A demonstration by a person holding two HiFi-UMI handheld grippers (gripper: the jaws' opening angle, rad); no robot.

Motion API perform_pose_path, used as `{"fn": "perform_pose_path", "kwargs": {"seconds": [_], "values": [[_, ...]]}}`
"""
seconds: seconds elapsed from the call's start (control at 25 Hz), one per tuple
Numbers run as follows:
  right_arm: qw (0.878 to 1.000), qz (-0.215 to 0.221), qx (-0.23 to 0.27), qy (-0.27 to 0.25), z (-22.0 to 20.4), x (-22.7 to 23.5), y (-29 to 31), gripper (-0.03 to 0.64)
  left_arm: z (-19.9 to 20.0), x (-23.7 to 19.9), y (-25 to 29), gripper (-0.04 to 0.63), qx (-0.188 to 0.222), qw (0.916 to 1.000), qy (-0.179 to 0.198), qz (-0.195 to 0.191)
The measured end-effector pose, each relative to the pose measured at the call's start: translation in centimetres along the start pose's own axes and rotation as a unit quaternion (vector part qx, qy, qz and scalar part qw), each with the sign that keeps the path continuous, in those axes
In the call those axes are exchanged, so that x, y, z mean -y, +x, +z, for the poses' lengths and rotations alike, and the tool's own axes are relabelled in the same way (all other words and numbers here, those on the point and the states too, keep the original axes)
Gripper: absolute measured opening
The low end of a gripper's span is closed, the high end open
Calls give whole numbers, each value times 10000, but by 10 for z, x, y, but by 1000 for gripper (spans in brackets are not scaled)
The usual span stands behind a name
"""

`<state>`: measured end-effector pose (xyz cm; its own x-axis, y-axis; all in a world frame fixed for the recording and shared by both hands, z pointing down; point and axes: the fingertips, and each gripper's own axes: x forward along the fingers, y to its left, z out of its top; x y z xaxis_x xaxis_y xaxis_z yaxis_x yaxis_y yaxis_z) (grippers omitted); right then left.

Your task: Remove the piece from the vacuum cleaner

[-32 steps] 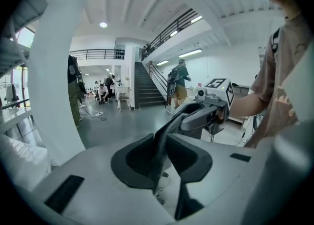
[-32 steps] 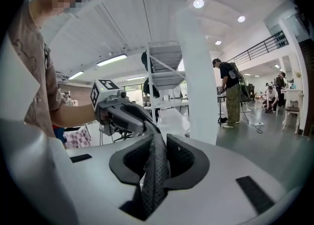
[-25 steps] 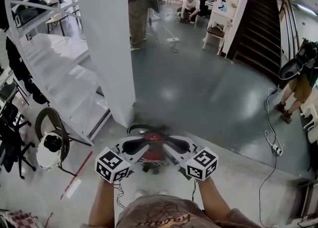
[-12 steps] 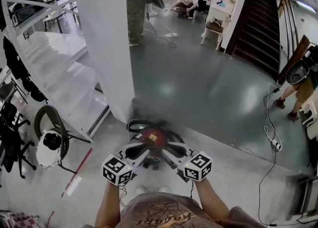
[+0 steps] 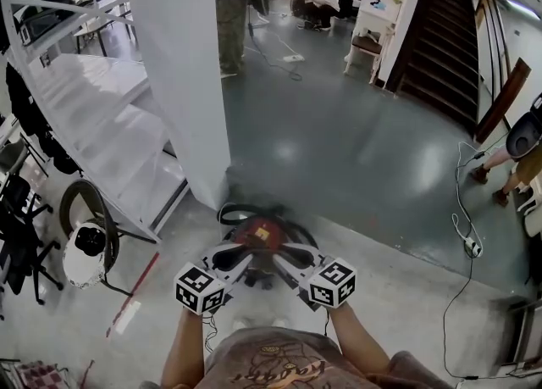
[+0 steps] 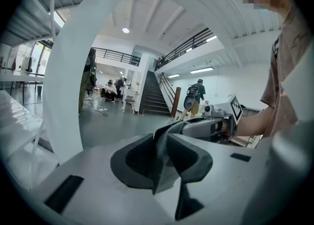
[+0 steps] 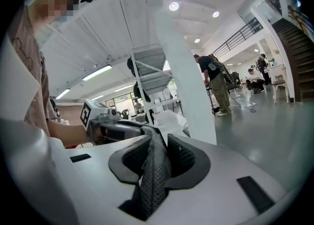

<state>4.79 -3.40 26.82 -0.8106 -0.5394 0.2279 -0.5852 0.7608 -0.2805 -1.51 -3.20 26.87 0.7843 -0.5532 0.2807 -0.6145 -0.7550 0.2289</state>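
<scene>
Nearest, just past the shirt: two grippers, one in each hand. Gripping with the left gripper (image 5: 233,253), fingers pressed nearly together on a fold of the dark mesh piece (image 7: 153,172). Gripping the same piece with the right gripper (image 5: 292,253), fingers closing tighter on its perforated cloth. One piece only, stretched short between the two, held just above the red vacuum cleaner (image 5: 259,230) on the floor (image 5: 356,167).

Looks like the pull-off step, about midway: raised off the machine, though cannot tell whether an edge is caught below, hidden under the grippers. Next, probably: draw up and back toward the chest, both grips firm and level, so as not to tear the mesh or drag the machine along.

Counting outward: one vacuum cleaner, one dark hose (image 5: 233,208) curled at its far side. Left of that, one wheel (image 5: 108,226) and one white round object (image 5: 85,260), kind unclear. Behind, one white column (image 5: 182,82) and one white stair (image 5: 93,116). To the right, one power strip (image 5: 472,252) on its cord. Farther off, one dark staircase (image 5: 449,31) and one chair (image 5: 364,52). One person (image 5: 235,6) standing beside the column, another person (image 5: 521,150) at the right edge, and a small group at the far end, too small to count.
</scene>
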Motion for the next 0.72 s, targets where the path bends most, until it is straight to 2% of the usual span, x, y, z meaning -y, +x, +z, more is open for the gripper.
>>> {"fn": "perform_pose_path", "kwargs": {"seconds": [0.32, 0.72], "values": [[9998, -69, 51, -203, 12, -1, 7, 69, 12, -9, -2, 84, 189, 9996, -125, 141], [9996, -36, -8, -272, 16, -1, 14, 69, 14, -15, -5, 84, 225, 9994, -163, 223]]}}
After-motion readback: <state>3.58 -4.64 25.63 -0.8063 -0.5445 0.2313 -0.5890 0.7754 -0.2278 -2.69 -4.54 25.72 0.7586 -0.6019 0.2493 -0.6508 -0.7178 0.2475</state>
